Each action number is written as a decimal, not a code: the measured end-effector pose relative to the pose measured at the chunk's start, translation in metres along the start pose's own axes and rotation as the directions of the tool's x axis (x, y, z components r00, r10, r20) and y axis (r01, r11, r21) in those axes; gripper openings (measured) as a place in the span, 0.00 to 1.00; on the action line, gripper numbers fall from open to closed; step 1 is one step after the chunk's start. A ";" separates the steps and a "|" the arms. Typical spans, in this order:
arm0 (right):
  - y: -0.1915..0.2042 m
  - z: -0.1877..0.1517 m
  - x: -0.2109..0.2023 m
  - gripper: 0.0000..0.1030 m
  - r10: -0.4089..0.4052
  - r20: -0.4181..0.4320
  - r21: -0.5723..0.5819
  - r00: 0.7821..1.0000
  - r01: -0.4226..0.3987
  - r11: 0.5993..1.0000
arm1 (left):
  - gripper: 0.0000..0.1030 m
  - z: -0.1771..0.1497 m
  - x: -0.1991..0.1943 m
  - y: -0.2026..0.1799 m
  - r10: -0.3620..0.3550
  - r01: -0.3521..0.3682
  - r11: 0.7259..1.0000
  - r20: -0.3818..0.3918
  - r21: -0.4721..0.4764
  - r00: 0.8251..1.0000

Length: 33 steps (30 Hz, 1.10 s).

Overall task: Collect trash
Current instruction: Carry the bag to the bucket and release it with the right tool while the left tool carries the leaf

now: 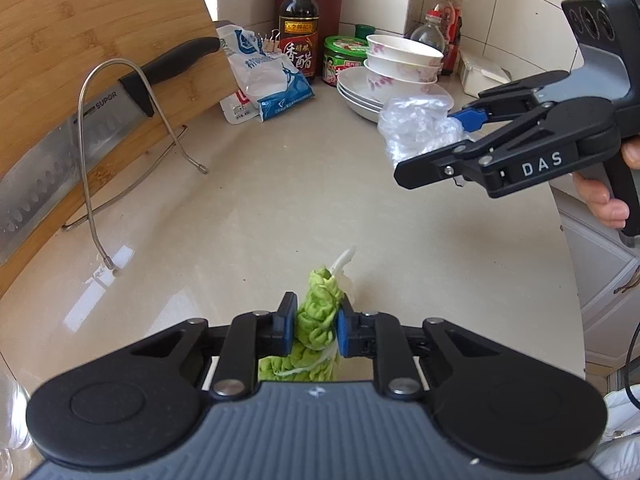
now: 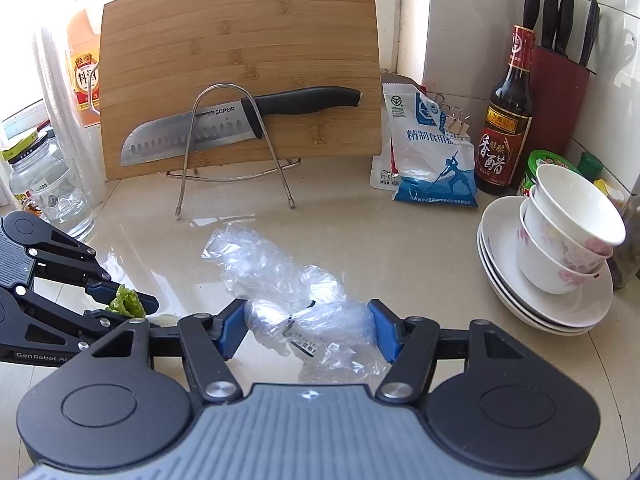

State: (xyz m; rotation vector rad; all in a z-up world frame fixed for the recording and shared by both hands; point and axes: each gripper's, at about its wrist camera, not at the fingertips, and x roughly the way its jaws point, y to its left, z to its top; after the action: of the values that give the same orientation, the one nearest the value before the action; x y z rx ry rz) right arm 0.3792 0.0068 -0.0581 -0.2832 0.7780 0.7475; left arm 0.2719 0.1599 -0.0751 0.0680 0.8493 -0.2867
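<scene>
We pinch cabbage leaf [image 1: 318, 320] in left gripper [image 1: 316, 326], clear of countertop [image 1: 260, 200]; right gripper [image 2: 306, 330] clamps crumpled plastic bag [image 2: 280, 280]. Both scraps lifted, likely for binning.

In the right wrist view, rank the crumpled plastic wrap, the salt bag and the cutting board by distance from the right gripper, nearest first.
1. Crumpled plastic wrap: between the pads of the right gripper.
2. Salt bag: farther back on the counter, right of centre.
3. Cutting board: farthest, upright at the back, left of the bag.
</scene>
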 end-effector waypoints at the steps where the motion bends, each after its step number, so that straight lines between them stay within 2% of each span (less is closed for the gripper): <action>1: 0.001 -0.002 -0.004 0.66 -0.002 0.001 -0.001 1.000 0.002 1.000 | 0.17 0.000 -0.004 -0.003 0.000 0.000 1.000 0.003 0.006 1.000; 8: 0.008 -0.025 -0.035 0.66 -0.002 0.002 0.006 1.000 0.002 1.000 | 0.17 0.000 -0.027 -0.036 -0.033 0.032 0.998 0.009 0.063 0.999; 13: 0.009 -0.052 -0.066 0.66 -0.018 0.003 0.025 1.000 0.018 1.000 | 0.17 0.001 -0.038 -0.069 -0.082 0.080 0.990 0.008 0.115 0.997; 21: -0.006 -0.110 -0.125 0.66 -0.102 0.002 0.118 0.995 0.101 0.988 | 0.17 0.001 -0.043 -0.132 -0.183 0.179 0.965 0.005 0.192 0.983; 27: -0.035 -0.164 -0.175 0.67 -0.203 -0.017 0.235 0.979 0.201 0.951 | 0.17 0.004 -0.036 -0.185 -0.260 0.254 0.934 -0.008 0.252 0.966; 33: -0.064 -0.229 -0.204 0.67 -0.300 -0.093 0.331 0.950 0.313 0.890 | 0.17 0.008 -0.027 -0.230 -0.314 0.307 0.907 -0.025 0.288 0.949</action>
State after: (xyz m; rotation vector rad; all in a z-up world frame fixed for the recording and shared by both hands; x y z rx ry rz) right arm 0.2059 -0.2536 -0.0712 -0.1012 0.8616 0.2992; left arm 0.1970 -0.0562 -0.0370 0.2028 0.7906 -0.7115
